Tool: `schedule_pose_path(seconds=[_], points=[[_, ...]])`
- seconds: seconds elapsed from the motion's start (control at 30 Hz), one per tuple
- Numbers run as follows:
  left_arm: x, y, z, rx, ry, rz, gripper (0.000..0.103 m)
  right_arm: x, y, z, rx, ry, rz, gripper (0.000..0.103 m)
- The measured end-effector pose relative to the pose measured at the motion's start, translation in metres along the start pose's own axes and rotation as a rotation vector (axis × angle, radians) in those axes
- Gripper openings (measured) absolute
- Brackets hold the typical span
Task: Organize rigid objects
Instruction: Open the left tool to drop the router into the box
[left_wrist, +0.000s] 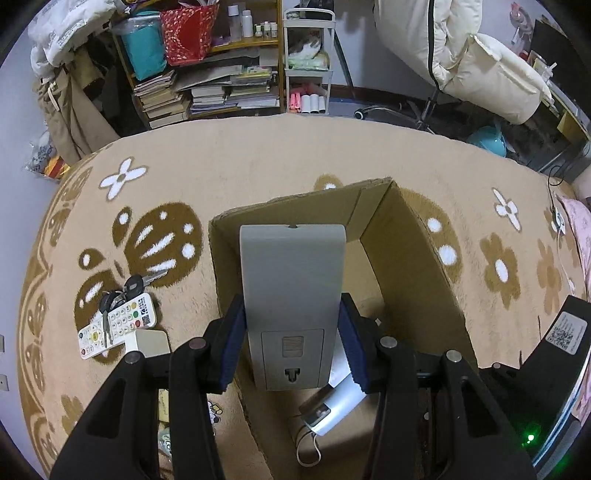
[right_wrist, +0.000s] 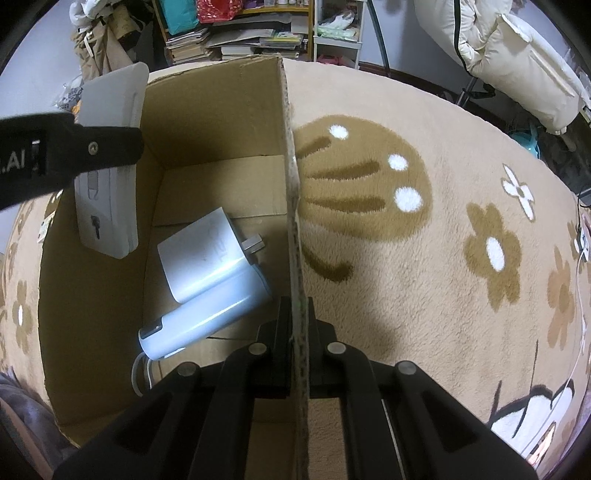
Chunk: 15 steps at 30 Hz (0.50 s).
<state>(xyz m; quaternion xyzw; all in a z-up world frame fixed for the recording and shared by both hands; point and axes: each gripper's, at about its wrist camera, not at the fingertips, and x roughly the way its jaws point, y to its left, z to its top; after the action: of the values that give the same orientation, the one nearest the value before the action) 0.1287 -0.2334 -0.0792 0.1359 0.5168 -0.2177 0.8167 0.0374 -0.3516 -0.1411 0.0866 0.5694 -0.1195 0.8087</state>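
Note:
My left gripper (left_wrist: 291, 325) is shut on a grey remote control (left_wrist: 293, 280), held back side up above the open cardboard box (left_wrist: 417, 258). The right wrist view shows that same grey remote control (right_wrist: 110, 192) hanging over the box's left side under the left gripper's black arm (right_wrist: 70, 155). My right gripper (right_wrist: 298, 314) is shut on the right wall of the cardboard box (right_wrist: 290, 177). Inside the box lie a white power adapter (right_wrist: 201, 254) with plug prongs and a pale blue cylindrical device (right_wrist: 207, 317) with a white cord.
On the beige flowered rug (left_wrist: 258, 162) left of the box lie a white remote with coloured buttons (left_wrist: 118, 325), a bunch of keys (left_wrist: 122, 291) and a small cream box (left_wrist: 149, 343). A bookshelf (left_wrist: 207, 74), a white cart and an office chair (left_wrist: 480, 66) stand beyond the rug.

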Motion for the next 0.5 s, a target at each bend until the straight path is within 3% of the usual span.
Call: schedule_pose_path(seconds=[0.5], points=[[0.0027,-0.0041,-0.004,0.01,0.022,0.034,0.047,-0.0002,0.0025,0.0001,-0.003,0.004,0.003,0.005]])
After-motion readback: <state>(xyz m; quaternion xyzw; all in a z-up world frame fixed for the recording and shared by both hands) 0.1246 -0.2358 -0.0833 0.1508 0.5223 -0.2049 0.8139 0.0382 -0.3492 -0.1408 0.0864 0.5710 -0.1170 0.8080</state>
